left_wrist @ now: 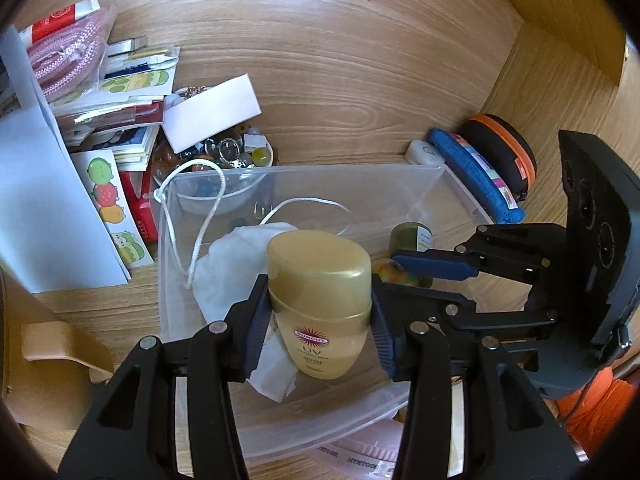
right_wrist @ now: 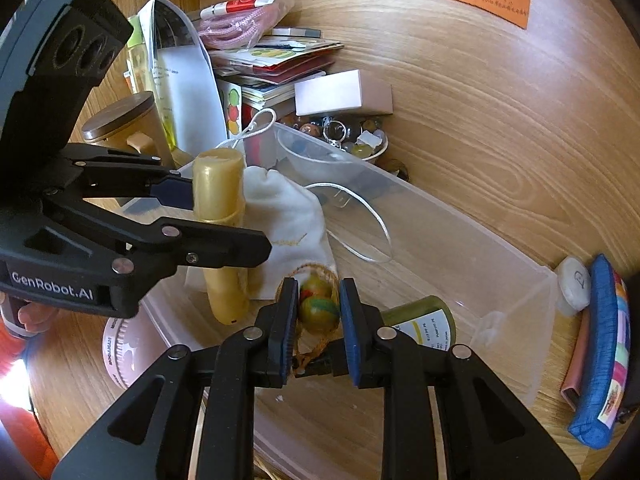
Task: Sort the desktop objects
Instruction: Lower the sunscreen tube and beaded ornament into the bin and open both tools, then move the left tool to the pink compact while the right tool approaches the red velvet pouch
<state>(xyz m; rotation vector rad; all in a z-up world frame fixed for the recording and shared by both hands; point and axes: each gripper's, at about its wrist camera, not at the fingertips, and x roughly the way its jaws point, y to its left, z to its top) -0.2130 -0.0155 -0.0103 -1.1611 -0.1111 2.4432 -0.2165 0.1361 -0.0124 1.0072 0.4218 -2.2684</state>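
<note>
My left gripper (left_wrist: pixel 320 312) is shut on a gold sunscreen bottle (left_wrist: pixel 320 300), holding it inside a clear plastic bin (left_wrist: pixel 460 188). The bottle also shows in the right wrist view (right_wrist: pixel 220 216), gripped by the left gripper (right_wrist: pixel 200 216). My right gripper (right_wrist: pixel 318 312) is shut on a string of coloured marble beads (right_wrist: pixel 316 308) inside the same bin (right_wrist: pixel 460 232). In the left wrist view the right gripper's fingers (left_wrist: pixel 432 266) reach in from the right. A white drawstring pouch (left_wrist: pixel 236 264) and a small green jar (left_wrist: pixel 412 238) lie in the bin.
A bowl of marbles and trinkets (left_wrist: pixel 216 160) stands behind the bin. Stacked sticker sheets and packets (left_wrist: pixel 120 92) lie at the left. A blue pouch (left_wrist: pixel 476 176), an orange-rimmed case (left_wrist: pixel 504 152) and a white pebble-shaped object (left_wrist: pixel 424 152) sit at the right. A pink disc (right_wrist: pixel 124 348) lies by the bin.
</note>
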